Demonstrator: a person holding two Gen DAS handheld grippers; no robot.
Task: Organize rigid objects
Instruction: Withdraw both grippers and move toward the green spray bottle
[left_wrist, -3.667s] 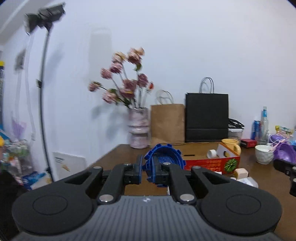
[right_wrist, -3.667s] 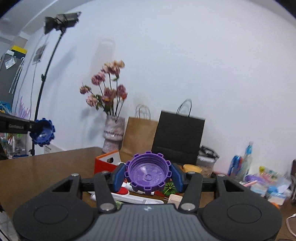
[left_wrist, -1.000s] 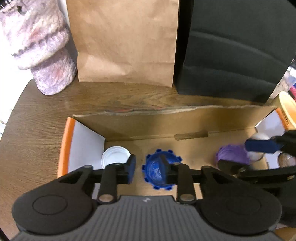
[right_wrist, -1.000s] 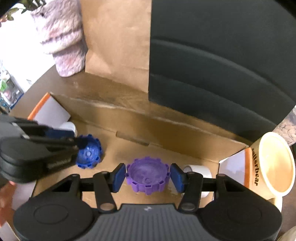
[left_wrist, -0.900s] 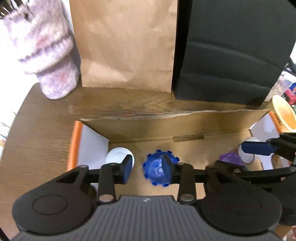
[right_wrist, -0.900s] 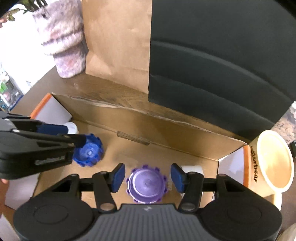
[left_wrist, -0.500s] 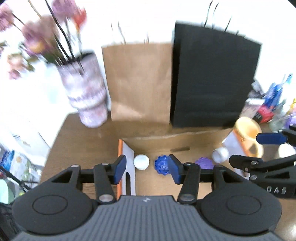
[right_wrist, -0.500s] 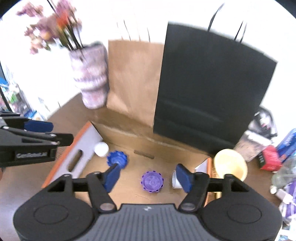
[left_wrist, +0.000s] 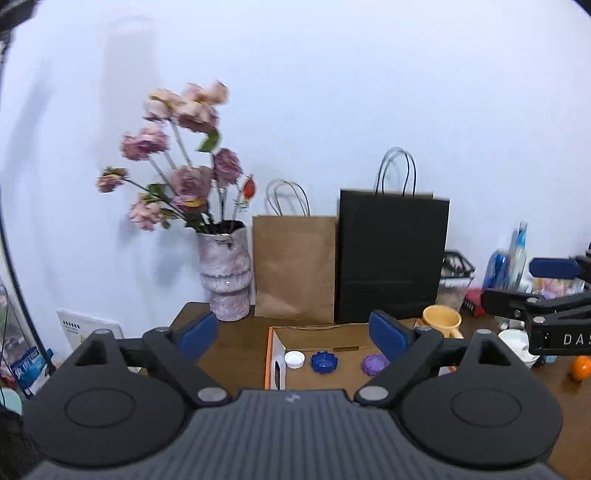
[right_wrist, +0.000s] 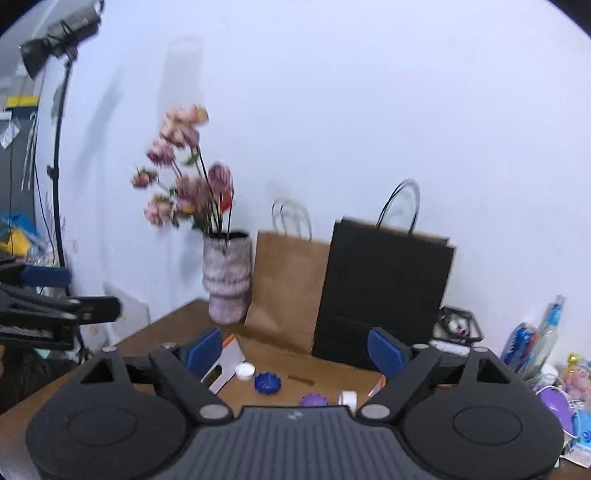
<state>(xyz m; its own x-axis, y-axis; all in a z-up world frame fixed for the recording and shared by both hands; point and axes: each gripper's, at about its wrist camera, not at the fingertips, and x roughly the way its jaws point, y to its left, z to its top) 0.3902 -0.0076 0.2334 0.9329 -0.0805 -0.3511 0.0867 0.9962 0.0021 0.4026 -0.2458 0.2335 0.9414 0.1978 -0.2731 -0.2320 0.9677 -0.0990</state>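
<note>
A blue toothed lid (left_wrist: 324, 362) and a purple toothed lid (left_wrist: 374, 364) lie on the floor of an open cardboard box (left_wrist: 320, 330) with an orange rim, beside a white cap (left_wrist: 294, 359). My left gripper (left_wrist: 293, 330) hangs well back from and above the box, its jaws opening, nothing between them. In the right wrist view the blue lid (right_wrist: 267, 383), purple lid (right_wrist: 314, 400) and white cap (right_wrist: 245, 370) lie in the same box (right_wrist: 266, 356). My right gripper (right_wrist: 295, 349) is likewise drawn back, jaws opening and empty.
A pink vase of flowers (left_wrist: 224, 271), a brown paper bag (left_wrist: 294, 266) and a black paper bag (left_wrist: 391, 258) stand behind the box. A yellow mug (left_wrist: 441, 320), a white bowl (left_wrist: 513, 341), an orange (left_wrist: 580, 367) and bottles (left_wrist: 513, 258) crowd the right side.
Both grippers let go of their lids in the box, then pulled back and up while their jaws spread wide. The view swung from down into the box to nearly level.
</note>
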